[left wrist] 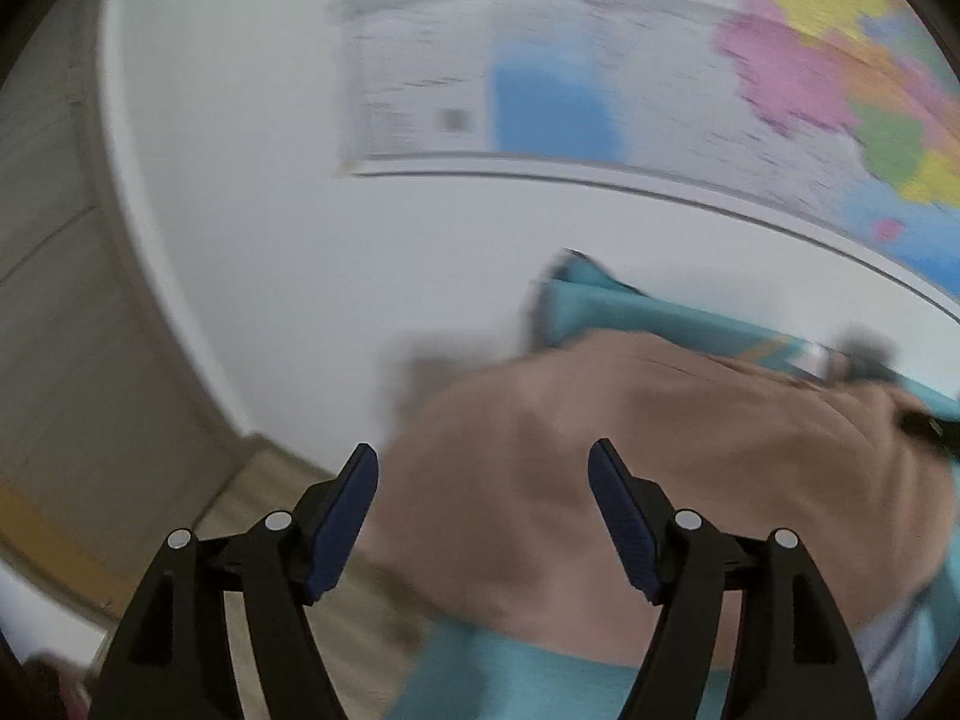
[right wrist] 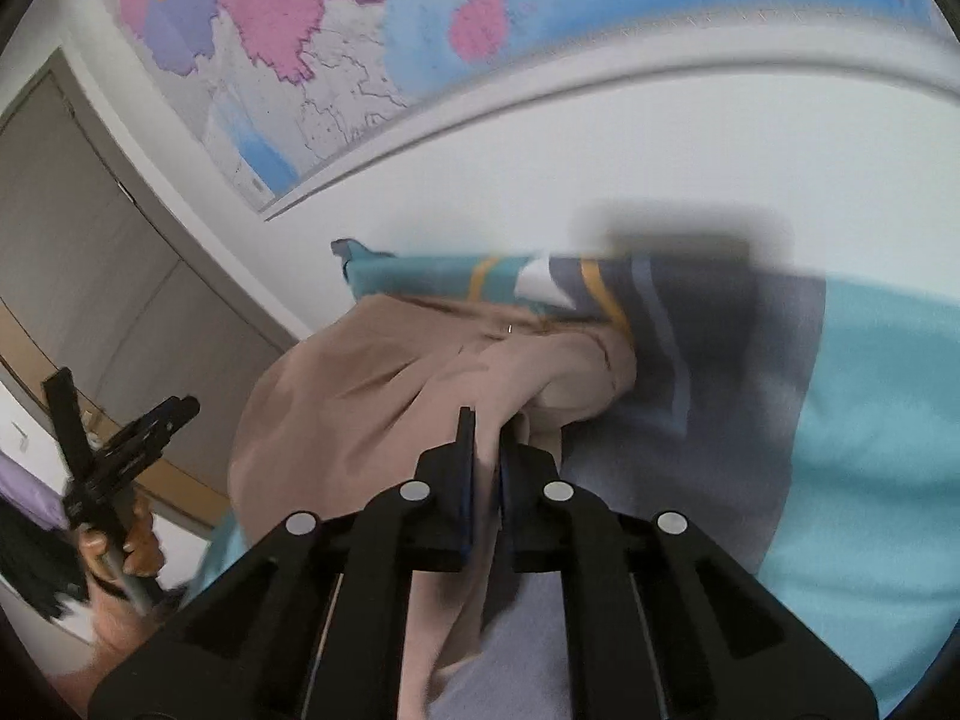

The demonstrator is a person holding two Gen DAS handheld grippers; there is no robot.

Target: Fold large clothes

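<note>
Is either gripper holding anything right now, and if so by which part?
The right gripper is pinching a fold of the tan garment near its bunched edge. The left gripper is open above it, holding nothing.

A coloured map (right wrist: 312, 30) hangs on the white wall (left wrist: 252, 138), beside grey-beige cabinet doors (right wrist: 78, 240).

Lighting: even, soft daylight tone, both my wrist feeds; no glare. Shadow: dark smeared patch on white wall (right wrist: 690, 120) above bedding. Blur: heavy motion smear across left feed, wall map (left wrist: 600, 90) unreadable; right feed sharper. Distortion: strong fisheye bowing, black vignette corners.
</note>
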